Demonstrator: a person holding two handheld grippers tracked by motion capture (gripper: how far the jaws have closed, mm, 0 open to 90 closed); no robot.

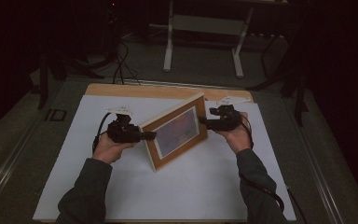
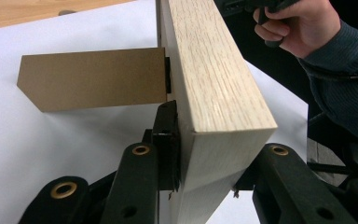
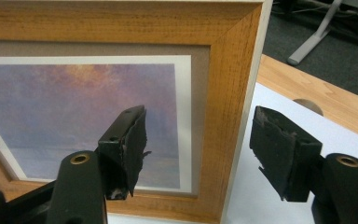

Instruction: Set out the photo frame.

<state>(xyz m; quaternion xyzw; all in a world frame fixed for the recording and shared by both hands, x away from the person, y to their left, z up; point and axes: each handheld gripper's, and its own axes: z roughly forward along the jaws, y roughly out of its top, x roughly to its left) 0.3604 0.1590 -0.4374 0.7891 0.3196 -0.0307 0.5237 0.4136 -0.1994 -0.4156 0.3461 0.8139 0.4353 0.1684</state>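
Wooden picture frame [image 1: 177,131] stood upright on the white sheet [image 1: 121,196], propped by its cardboard easel [image 2: 93,78]. Left gripper [image 1: 150,136] clamped its near end; right gripper [image 1: 201,122] straddled the far end, jaws apart. Stiff, probably glazed and fragile, so the wooden edges seemed safest.

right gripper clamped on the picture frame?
No, in the right gripper view the right gripper straddles the picture frame edge with visible gaps at both pads.

A dim lab or recording studio: a wooden table [image 1: 168,90] covered by a white sheet [image 1: 191,186], grey carpet floor [image 1: 200,70], black stands and cables [image 1: 119,65] beyond the far edge, a white-legged bench frame [image 1: 203,42] behind.
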